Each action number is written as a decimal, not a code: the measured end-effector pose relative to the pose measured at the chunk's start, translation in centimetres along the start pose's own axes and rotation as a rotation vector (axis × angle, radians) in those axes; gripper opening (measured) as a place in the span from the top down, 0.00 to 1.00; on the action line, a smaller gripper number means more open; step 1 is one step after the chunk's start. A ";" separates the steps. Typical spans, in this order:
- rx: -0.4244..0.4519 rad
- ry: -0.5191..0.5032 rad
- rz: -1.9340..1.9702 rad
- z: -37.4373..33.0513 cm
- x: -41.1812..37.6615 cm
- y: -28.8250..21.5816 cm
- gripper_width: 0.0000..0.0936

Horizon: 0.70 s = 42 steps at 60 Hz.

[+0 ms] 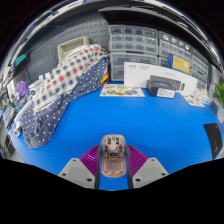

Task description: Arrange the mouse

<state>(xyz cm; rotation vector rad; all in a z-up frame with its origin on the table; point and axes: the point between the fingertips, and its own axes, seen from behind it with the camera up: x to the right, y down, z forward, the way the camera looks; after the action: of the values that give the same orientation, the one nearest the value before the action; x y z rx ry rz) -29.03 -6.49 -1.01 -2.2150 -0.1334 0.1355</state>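
Note:
A small translucent pinkish-brown mouse (112, 155) sits lengthwise between my gripper's (112, 160) two fingers, held above the blue table (150, 125). Both purple pads (91, 158) press against its sides, so the gripper is shut on it. The mouse's front end points away from me, over open blue surface.
A heap of checked and starred cloth (62, 85) lies at the far left. White boxes (155, 76) and papers (122, 91) line the table's far edge, below grey drawer cabinets (133, 40). A dark object (213, 140) sits at the right.

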 end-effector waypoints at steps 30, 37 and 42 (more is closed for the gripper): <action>0.182 0.062 -0.090 -11.8 24.0 -14.1 0.63; 0.239 0.123 -0.092 -16.1 33.9 -16.9 0.63; 0.249 0.155 -0.090 -17.5 40.4 -17.4 0.63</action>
<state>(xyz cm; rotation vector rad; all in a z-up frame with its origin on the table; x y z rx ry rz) 12.60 -3.93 21.33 -1.9586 -0.1237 -0.0663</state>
